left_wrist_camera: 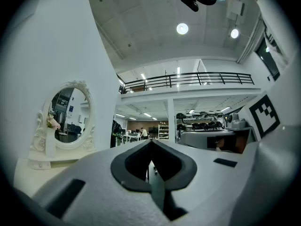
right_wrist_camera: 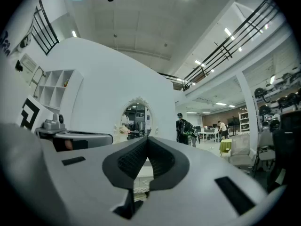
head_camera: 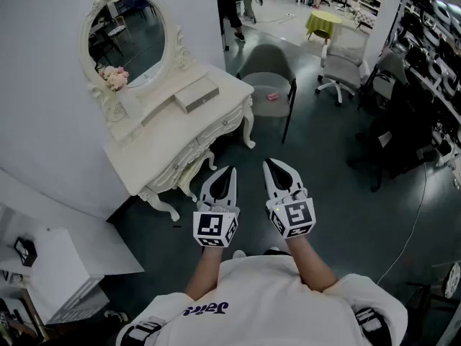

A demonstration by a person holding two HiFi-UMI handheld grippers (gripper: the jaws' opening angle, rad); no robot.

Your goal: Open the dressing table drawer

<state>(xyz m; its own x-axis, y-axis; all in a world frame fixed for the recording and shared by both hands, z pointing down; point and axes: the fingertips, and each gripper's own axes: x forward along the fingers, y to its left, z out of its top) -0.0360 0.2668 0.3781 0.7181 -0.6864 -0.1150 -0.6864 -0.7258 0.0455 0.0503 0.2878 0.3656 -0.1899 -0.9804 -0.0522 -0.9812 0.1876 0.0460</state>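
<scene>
In the head view the left tongs (head_camera: 230,170) and right tongs (head_camera: 269,163) are held side by side over a dark, smooth floor (head_camera: 338,215). Both are pale grey wedges tapering to points, each with a cube of black-and-white squares at its rear. Ahead and to the left of the left tongs stands the cream bench (head_camera: 155,146) with curved carved legs. Its drawer (head_camera: 186,158) sits flush in the scalloped front, apart from both tongs. On top lie a flat rectangular box (head_camera: 196,94) and pink flowers (head_camera: 114,76), below an oval mirror (head_camera: 126,31) in an ornate frame. A rounded grey chair (head_camera: 270,78) stands ahead of the right tongs. In the left gripper view the left tongs (left_wrist_camera: 151,145) are pressed together at the tips with nothing between them, their dark ribbed pads framing a diamond-shaped hollow. The mirror (left_wrist_camera: 70,119) and bench top (left_wrist_camera: 23,173) lie to their left. In the right gripper view the right tongs (right_wrist_camera: 147,139) are likewise pressed together and empty. The mirror (right_wrist_camera: 136,119) rises just beyond their tips, and the bench's carved front (right_wrist_camera: 141,175) shows through the hollow.
</scene>
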